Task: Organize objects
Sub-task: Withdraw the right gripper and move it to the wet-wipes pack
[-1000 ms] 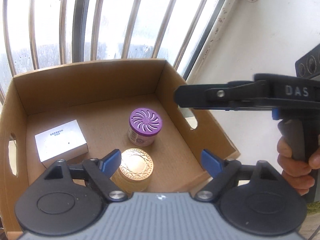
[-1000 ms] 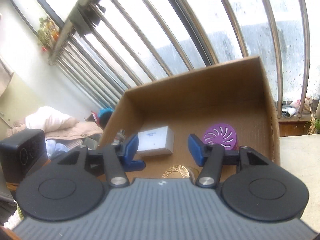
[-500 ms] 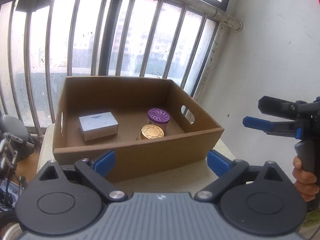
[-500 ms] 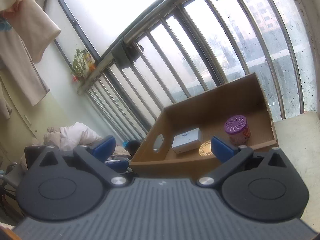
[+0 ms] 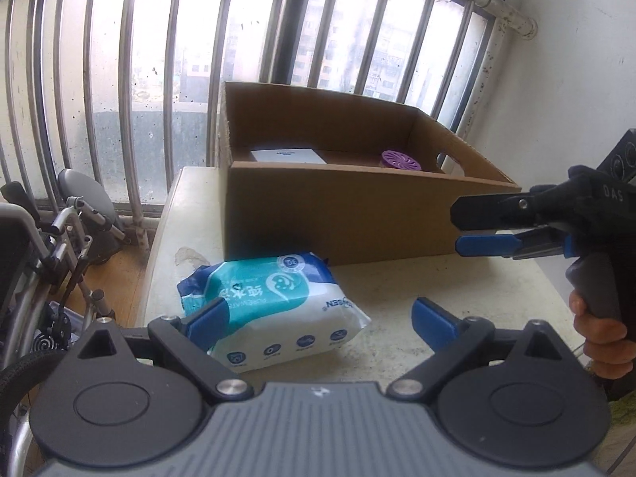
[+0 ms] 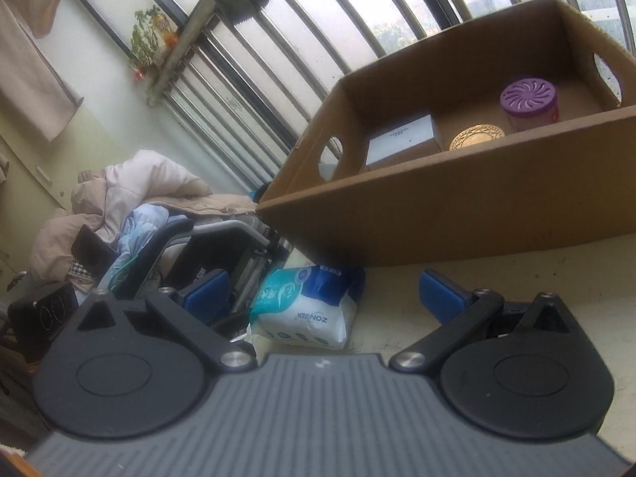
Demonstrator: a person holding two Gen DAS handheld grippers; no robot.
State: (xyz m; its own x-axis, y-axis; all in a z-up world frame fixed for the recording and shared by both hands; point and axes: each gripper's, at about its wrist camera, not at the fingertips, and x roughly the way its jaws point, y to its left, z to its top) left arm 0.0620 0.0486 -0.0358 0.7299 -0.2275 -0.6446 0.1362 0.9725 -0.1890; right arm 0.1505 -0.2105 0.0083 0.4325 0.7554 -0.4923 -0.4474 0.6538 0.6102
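Observation:
A teal and white pack of wet wipes (image 5: 270, 310) lies on the pale table (image 5: 457, 290), in front of the cardboard box (image 5: 338, 214). My left gripper (image 5: 318, 318) is open just above the pack's near end, with its left pad over the pack's edge and not pressing. My right gripper (image 6: 324, 292) is open too, and the wet wipes (image 6: 314, 302) sit low between its fingers. Seen from the left wrist, the right gripper (image 5: 459, 228) hovers by the box's front right corner. The box (image 6: 477, 198) holds a white carton (image 6: 401, 139), a gold tin (image 6: 477, 137) and a purple-lidded jar (image 6: 528, 99).
Barred windows (image 5: 131, 79) run behind the box, with a white wall (image 5: 564, 99) to the right. A folded wheelchair frame (image 5: 59, 238) stands beyond the table's left edge, with heaped clothes (image 6: 119, 198) further off. A hand (image 5: 604, 338) grips the right gripper's handle.
Both grippers drew back out of the box and sank toward the table. The right jaws swung wide open and the left ones widened. The gold tin stayed in the box; the wipes pack came into view.

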